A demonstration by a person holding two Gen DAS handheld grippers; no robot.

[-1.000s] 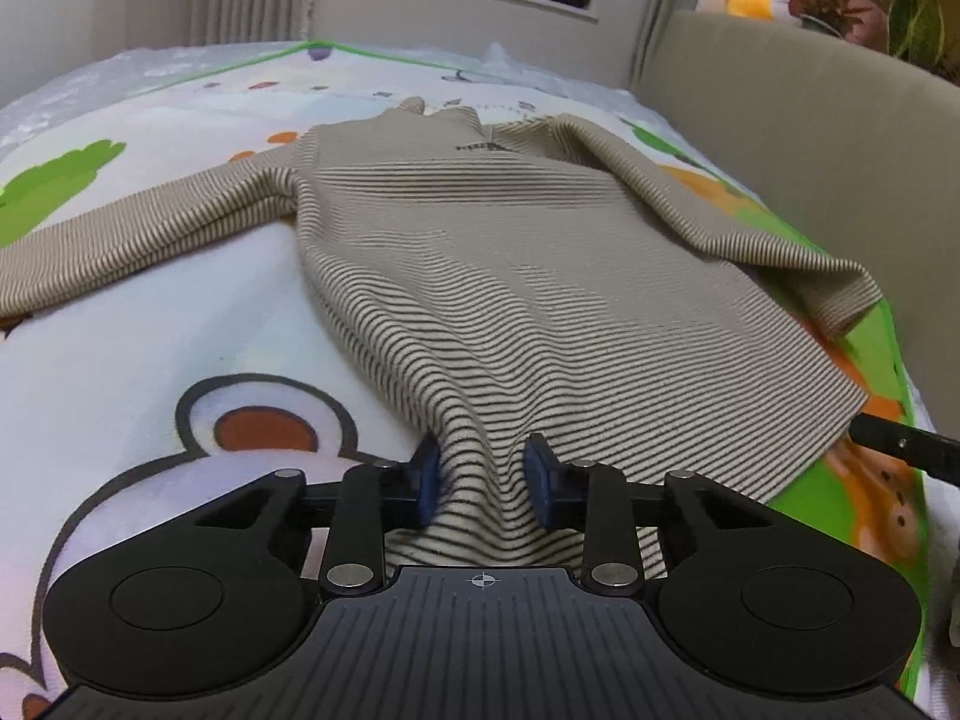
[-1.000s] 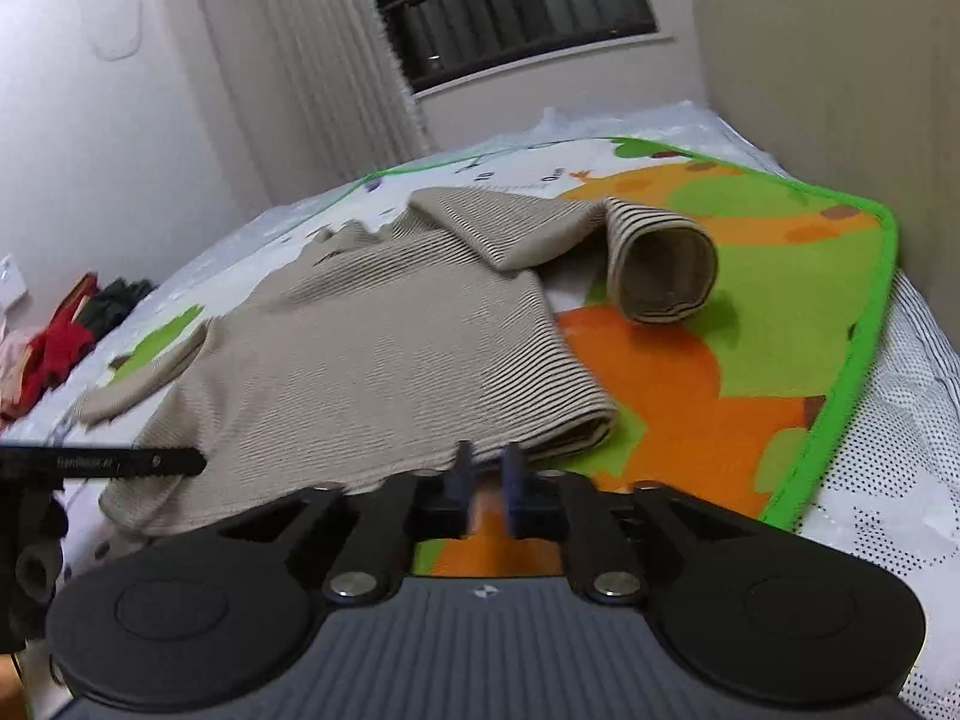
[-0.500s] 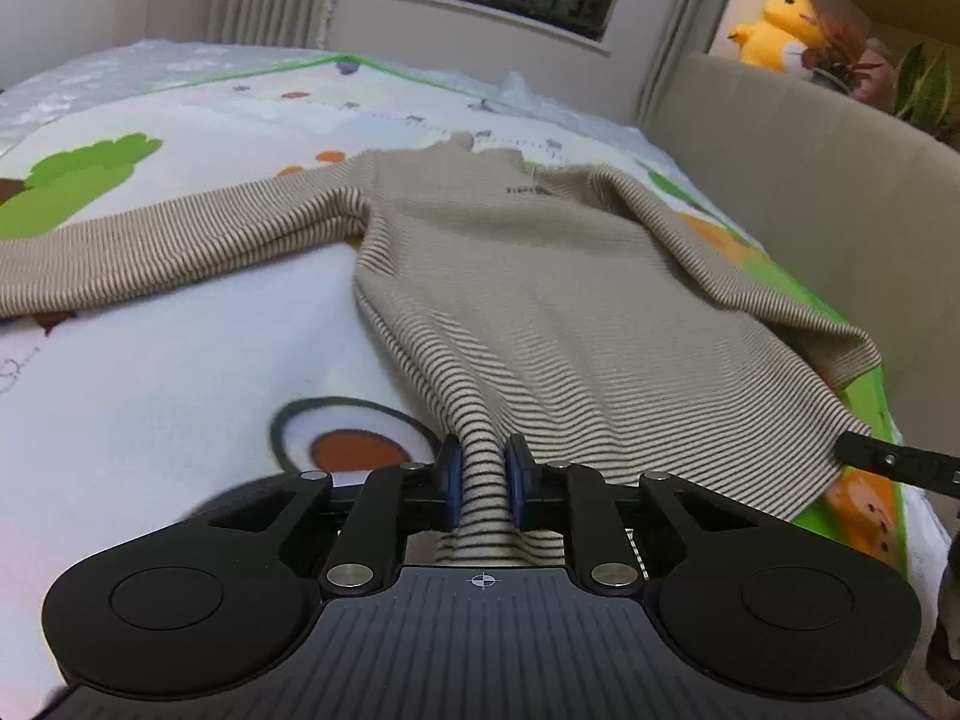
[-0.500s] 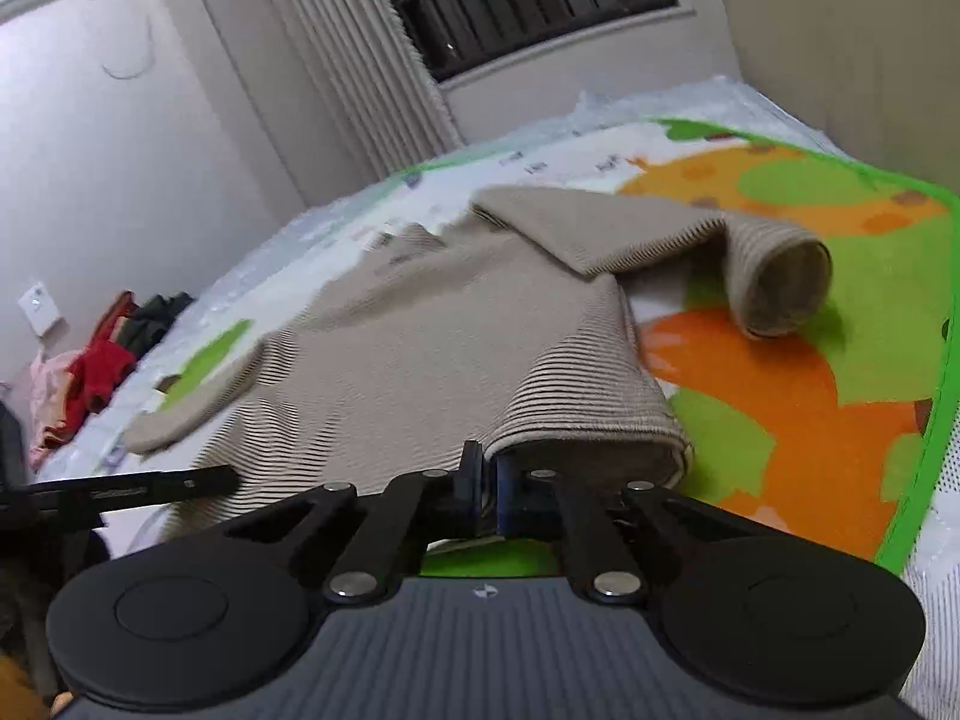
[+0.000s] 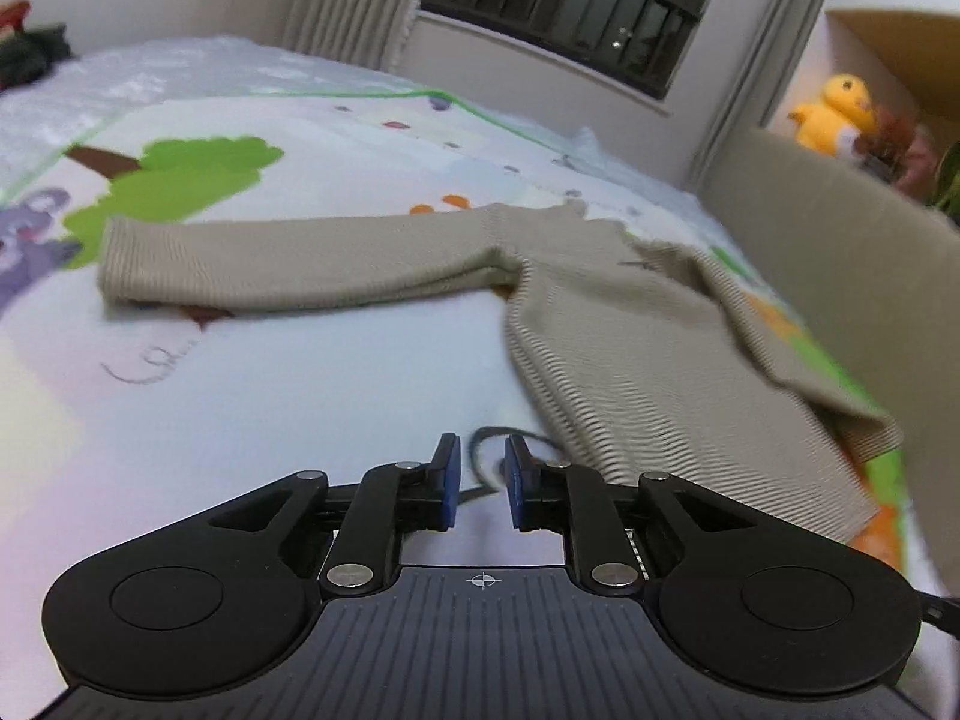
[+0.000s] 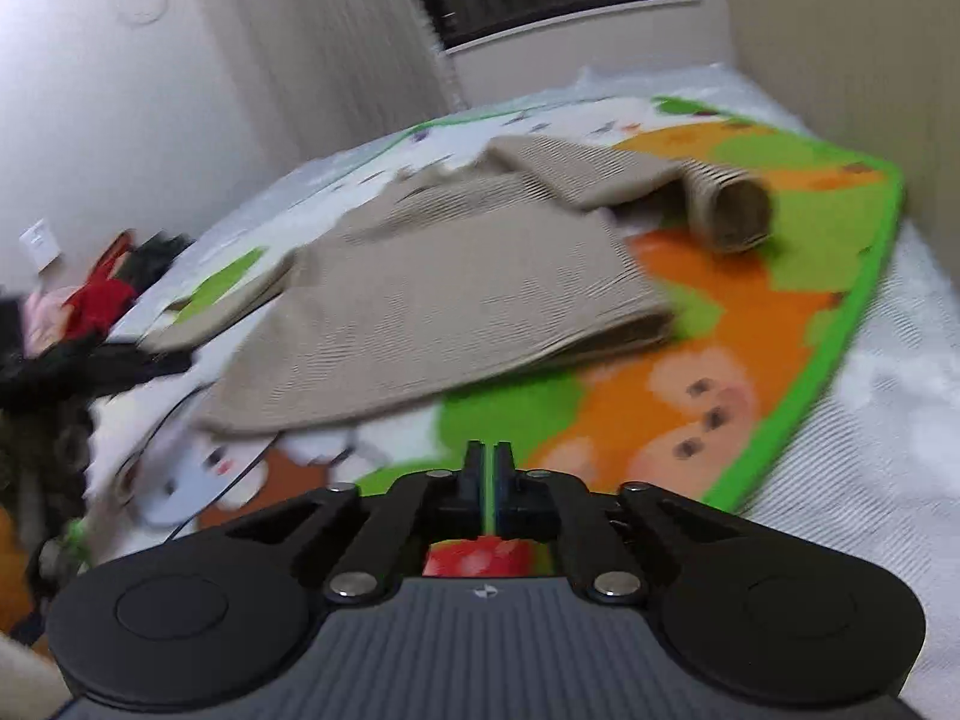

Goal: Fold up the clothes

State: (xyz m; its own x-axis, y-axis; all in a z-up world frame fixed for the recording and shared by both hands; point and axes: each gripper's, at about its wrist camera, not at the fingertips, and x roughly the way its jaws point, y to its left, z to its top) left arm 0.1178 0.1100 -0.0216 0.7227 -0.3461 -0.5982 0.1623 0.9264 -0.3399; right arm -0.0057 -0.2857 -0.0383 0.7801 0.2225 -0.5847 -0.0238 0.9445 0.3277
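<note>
A beige, finely striped sweater (image 5: 648, 360) lies spread flat on the cartoon play mat (image 5: 300, 408). Its left sleeve (image 5: 288, 270) stretches out to the left. My left gripper (image 5: 480, 462) hovers over bare mat just left of the hem; its jaws are opening and nothing is between them. In the right wrist view the sweater (image 6: 456, 300) lies ahead, and its right sleeve cuff (image 6: 729, 216) is curled open on the orange patch. My right gripper (image 6: 489, 462) hangs short of the hem above the mat (image 6: 780, 300), its jaws opening from a thin slit that holds nothing.
A beige padded wall (image 5: 840, 252) runs along the mat's right side, with a yellow plush toy (image 5: 837, 114) behind it. A pile of red and dark clothes (image 6: 102, 294) lies at the far left. A thin dark cable (image 6: 198, 480) crosses the mat near the hem.
Both grippers have let go of the sweater's hem and drawn back from it. The left one has swung left, so the sweater now sits to its right.
</note>
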